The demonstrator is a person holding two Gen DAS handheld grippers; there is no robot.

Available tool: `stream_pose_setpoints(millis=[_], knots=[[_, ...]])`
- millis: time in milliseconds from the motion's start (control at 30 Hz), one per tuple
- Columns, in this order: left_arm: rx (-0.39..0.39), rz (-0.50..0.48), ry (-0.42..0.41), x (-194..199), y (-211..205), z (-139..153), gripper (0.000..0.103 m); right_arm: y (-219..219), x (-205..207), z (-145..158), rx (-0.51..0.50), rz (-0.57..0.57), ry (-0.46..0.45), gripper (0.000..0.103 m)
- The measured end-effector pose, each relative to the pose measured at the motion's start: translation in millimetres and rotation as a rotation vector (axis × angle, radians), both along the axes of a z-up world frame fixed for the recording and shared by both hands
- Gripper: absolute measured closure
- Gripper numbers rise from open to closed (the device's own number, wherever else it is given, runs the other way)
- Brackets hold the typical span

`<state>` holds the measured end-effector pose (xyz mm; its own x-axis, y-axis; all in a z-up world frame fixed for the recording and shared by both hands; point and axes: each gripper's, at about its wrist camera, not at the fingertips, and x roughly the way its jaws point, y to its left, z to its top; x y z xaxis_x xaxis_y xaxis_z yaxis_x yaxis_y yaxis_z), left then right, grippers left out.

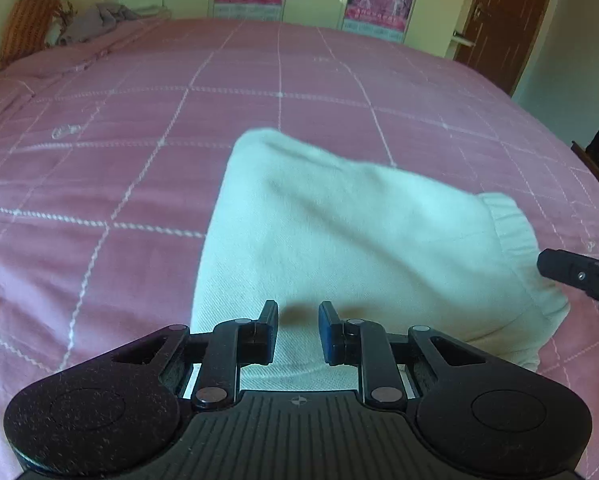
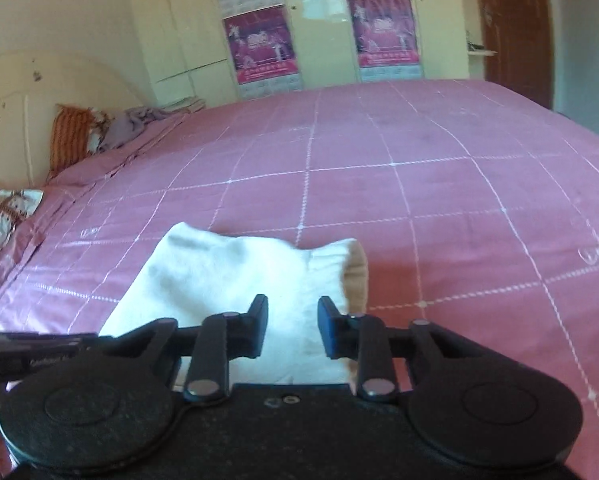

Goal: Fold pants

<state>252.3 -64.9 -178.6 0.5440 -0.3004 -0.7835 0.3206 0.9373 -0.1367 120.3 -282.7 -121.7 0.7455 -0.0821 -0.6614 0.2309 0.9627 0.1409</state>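
Observation:
White pants lie folded on the pink bed, their ribbed band toward the right. My left gripper is at the near end, and white cloth fills the narrow gap between its jaws. One finger of the right gripper comes in from the right edge, beside the band. In the right wrist view the pants rise toward me, the ribbed opening showing a beige inside. My right gripper is closed on that cloth near the opening. The left gripper's body shows at the far left.
The pink checked bedspread stretches far beyond the pants. An orange pillow and grey clothes sit at the far left corner, a patterned pillow at the left edge. Wardrobe doors with posters and a brown door stand behind.

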Motion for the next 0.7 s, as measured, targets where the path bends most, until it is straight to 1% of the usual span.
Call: stream_pose_setpoints(millis=[33,67,100,133,167,200,233,300,500,667,700], knots=[[0.013,-0.001,0.029,0.8,-0.9,-11.0,0.082,5.0,4.7,-6.2,-0.015,0.027,0.025,0.083],[0.006,-0.004,0.022,-3.0,1.1,-20.2,0.082,9.3,7.5,-18.6,-0.036,0.042,0.066,0.087],[-0.012,-0.008,0.004,-7.5,3.8,-24.3,0.082,9.9,8.8,-32.6,-0.061,0.042,0.113,0.088],[-0.027,0.002,-0.001,-12.0,6.2,-27.2,0.082,7.2,7.5,-52.7,-0.080,0.038,0.172,0.090],[-0.039,0.014,0.003,-13.3,7.5,-27.3,0.083,1.3,3.0,-65.2,-0.075,0.031,0.172,0.090],[-0.044,0.023,0.008,-13.2,7.8,-27.1,0.083,-4.3,-4.4,-68.8,-0.062,0.014,0.136,0.090],[-0.045,0.027,0.012,-12.5,7.4,-27.2,0.083,-8.8,-5.7,-68.8,-0.028,0.003,0.128,0.090],[-0.037,0.026,0.007,-13.1,5.6,-27.4,0.083,-12.4,-3.2,-66.7,0.000,-0.004,0.135,0.090],[-0.027,0.024,-0.011,-16.4,5.2,-27.9,0.082,-10.2,-16.1,-67.8,0.024,-0.026,0.100,0.090],[-0.020,0.022,-0.004,-14.2,3.8,-25.1,0.082,-8.7,-15.0,-65.9,0.022,-0.027,0.103,0.089],[-0.018,0.019,-0.003,-13.6,3.9,-24.4,0.082,-8.2,-14.8,-65.0,0.022,-0.024,0.103,0.087]])
